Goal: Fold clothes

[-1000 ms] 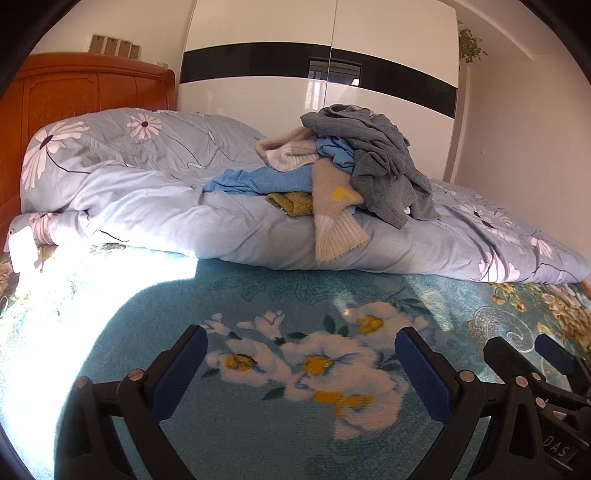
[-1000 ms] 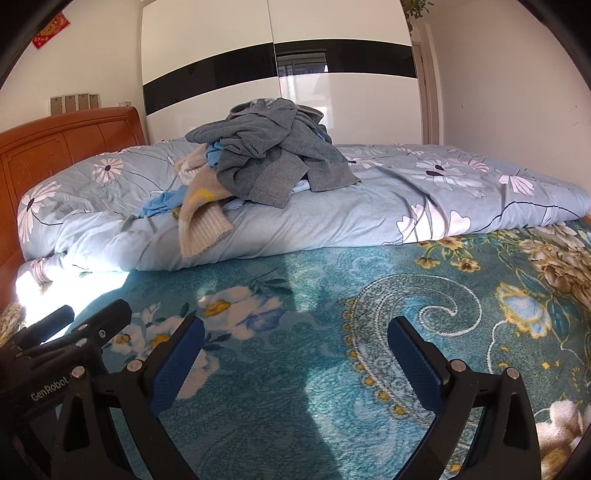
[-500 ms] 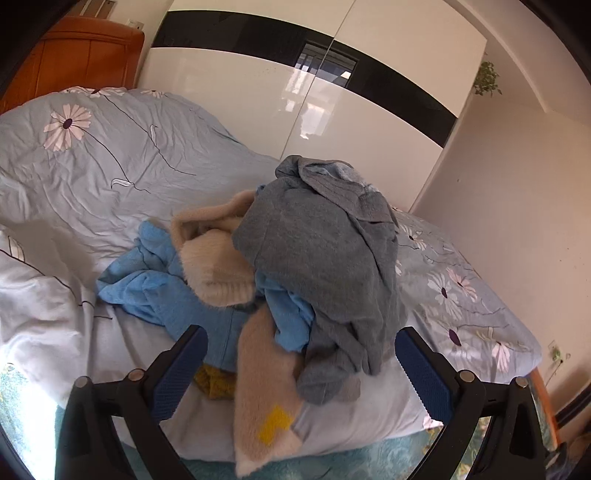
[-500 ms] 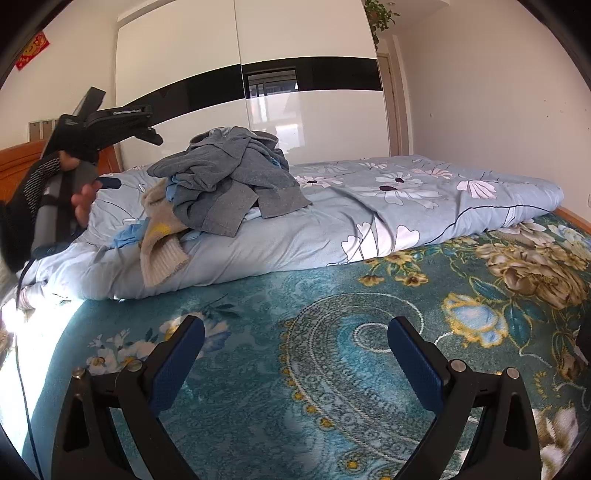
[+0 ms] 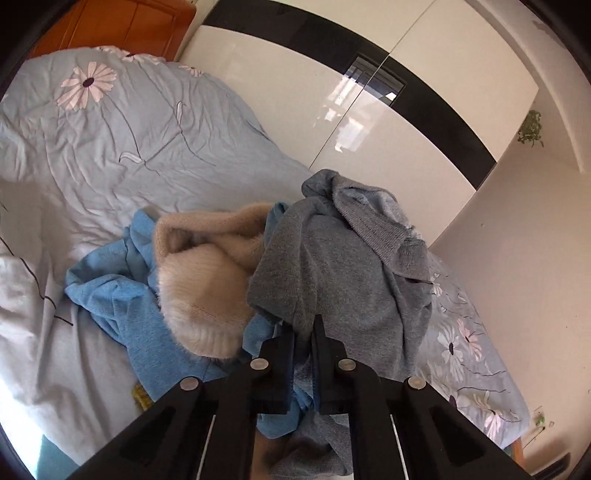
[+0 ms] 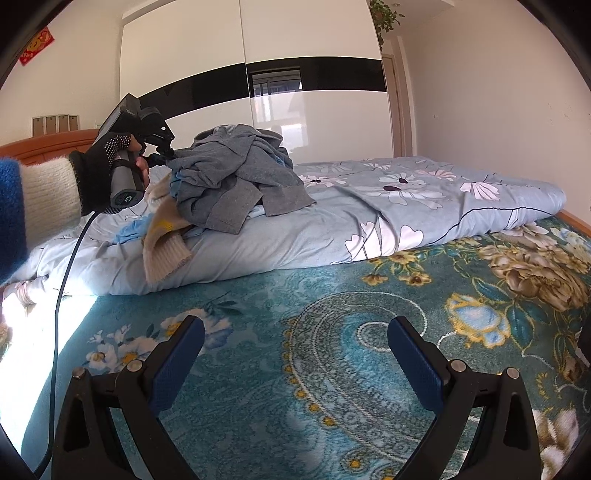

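A pile of clothes lies on the pale blue duvet (image 5: 129, 140): a grey sweater (image 5: 332, 266) on top, a cream knit (image 5: 203, 295) and a light blue garment (image 5: 122, 295) beneath. My left gripper (image 5: 303, 326) has its jaws closing tight, with a fold of the grey sweater pinched between them at the pile's near edge. In the right wrist view the left gripper (image 6: 168, 153), held in a gloved hand (image 6: 107, 158), touches the left side of the grey sweater (image 6: 236, 177). My right gripper (image 6: 295, 328) stands open above the teal floral blanket (image 6: 332, 369), nothing between its fingers.
The rolled duvet (image 6: 406, 206) runs across the bed behind the teal blanket. A glossy white and black wardrobe (image 6: 314, 103) stands beyond it. An orange wooden headboard (image 5: 110, 26) is at the left. A cable (image 6: 61, 295) hangs from the left gripper's handle.
The left gripper rose from low over the teal blanket, moved up to the clothes pile and shut on the grey sweater. The right gripper stayed low and open, shifting only slightly.
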The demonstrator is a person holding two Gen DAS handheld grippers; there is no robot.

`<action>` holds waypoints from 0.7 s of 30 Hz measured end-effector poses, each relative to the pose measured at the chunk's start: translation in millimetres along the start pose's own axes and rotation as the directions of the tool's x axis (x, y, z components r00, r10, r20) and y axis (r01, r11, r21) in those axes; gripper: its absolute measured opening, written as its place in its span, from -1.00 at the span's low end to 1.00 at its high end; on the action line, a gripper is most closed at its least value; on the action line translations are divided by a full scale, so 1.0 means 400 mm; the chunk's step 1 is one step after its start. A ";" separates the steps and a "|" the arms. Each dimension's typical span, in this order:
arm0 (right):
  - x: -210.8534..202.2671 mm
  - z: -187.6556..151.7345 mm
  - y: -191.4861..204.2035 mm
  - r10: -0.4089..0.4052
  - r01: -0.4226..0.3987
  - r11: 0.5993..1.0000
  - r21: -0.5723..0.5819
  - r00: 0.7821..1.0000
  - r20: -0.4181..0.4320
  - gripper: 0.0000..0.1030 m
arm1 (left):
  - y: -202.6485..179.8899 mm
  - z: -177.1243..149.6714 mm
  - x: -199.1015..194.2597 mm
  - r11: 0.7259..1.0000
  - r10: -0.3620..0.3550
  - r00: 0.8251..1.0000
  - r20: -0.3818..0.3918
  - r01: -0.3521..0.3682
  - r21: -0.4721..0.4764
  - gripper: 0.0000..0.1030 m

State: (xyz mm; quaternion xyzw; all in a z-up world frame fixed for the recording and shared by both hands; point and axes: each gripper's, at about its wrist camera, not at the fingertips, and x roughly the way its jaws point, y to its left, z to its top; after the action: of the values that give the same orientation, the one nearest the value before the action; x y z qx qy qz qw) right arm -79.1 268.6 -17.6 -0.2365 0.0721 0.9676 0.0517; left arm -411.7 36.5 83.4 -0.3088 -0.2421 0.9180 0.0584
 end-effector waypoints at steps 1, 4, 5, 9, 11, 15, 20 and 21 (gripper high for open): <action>-0.004 0.002 -0.003 0.000 0.000 1.000 0.006 1.000 0.006 0.94 | -0.014 0.004 -0.029 1.000 -0.024 1.000 0.008 0.024 0.016 -0.86; -0.020 0.010 -0.008 0.001 -0.001 1.000 0.013 1.000 0.025 0.94 | -0.063 0.016 -0.140 0.991 -0.114 0.993 0.027 0.111 0.075 -0.87; -0.026 0.012 -0.009 0.002 -0.003 1.000 0.012 1.000 0.029 0.94 | -0.082 0.017 -0.184 0.985 -0.144 0.989 0.031 0.140 0.102 -0.87; -0.073 0.024 -0.012 0.019 -0.020 1.000 0.015 0.999 0.045 0.94 | -0.148 0.007 -0.363 0.945 -0.263 0.964 0.044 0.248 0.214 -0.88; -0.106 0.029 -0.016 0.042 -0.044 0.999 0.027 0.998 0.055 0.94 | -0.158 -0.030 -0.466 0.913 -0.321 0.946 0.049 0.295 0.281 -0.88; -0.176 0.023 -0.035 0.028 -0.029 0.999 0.015 0.997 0.066 0.94 | -0.106 -0.124 -0.649 0.859 -0.422 0.906 0.034 0.387 0.336 -0.90; -0.247 0.041 -0.080 -0.008 0.003 0.997 0.075 0.998 0.066 0.94 | 0.031 -0.236 -0.831 0.829 -0.483 0.875 0.002 0.457 0.322 -0.90; -0.262 0.046 -0.086 -0.013 0.007 0.996 0.088 0.997 0.071 0.94 | 0.063 -0.257 -0.867 0.828 -0.491 0.871 0.002 0.466 0.313 -0.90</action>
State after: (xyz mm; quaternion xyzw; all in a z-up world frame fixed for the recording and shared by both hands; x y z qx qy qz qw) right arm 9.7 298.5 43.4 -0.1997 0.1116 0.9710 0.0694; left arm -70.9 -32.6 186.9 -0.1878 -0.1705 0.9118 0.3230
